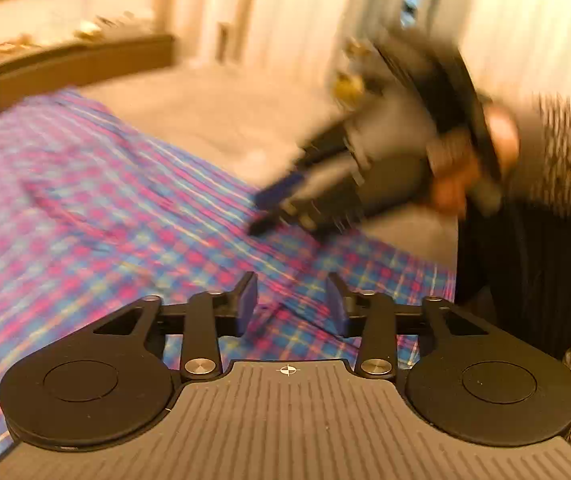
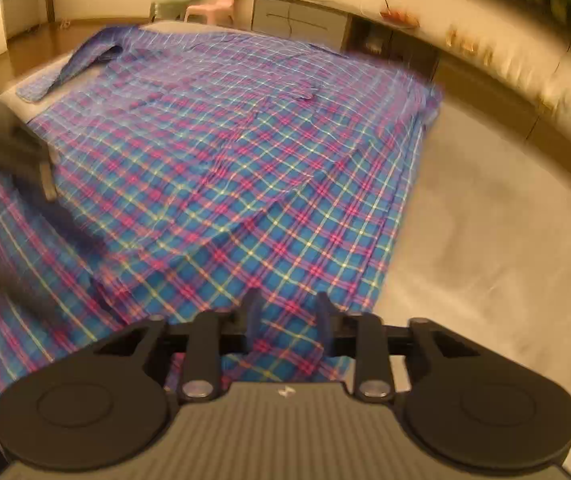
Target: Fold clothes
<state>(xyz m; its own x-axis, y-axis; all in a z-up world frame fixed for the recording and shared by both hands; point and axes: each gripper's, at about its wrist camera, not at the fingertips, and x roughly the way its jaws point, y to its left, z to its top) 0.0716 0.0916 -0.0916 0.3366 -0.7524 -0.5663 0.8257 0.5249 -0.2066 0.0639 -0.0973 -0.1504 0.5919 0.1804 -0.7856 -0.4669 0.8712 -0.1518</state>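
Note:
A blue, pink and yellow plaid shirt [image 2: 221, 152] lies spread over a grey table [image 2: 465, 240], one sleeve stretched to the far left; it also shows in the left wrist view [image 1: 105, 200]. My left gripper [image 1: 291, 304] is open just above the shirt's near hem, nothing between its blue pads. My right gripper [image 2: 287, 320] is partly open, with plaid cloth of the near hem lying between its fingers. The right gripper also shows blurred in the left wrist view [image 1: 285, 204], low over the shirt's edge. The left gripper shows as a dark blur in the right wrist view [image 2: 5, 152].
The person's hand [image 1: 457, 184] and dark clothing are at the right. A low cabinet [image 2: 301, 20], two small plastic chairs [image 2: 213, 0] and a long shelf [image 2: 485, 76] stand beyond the table. Bare grey tabletop lies right of the shirt.

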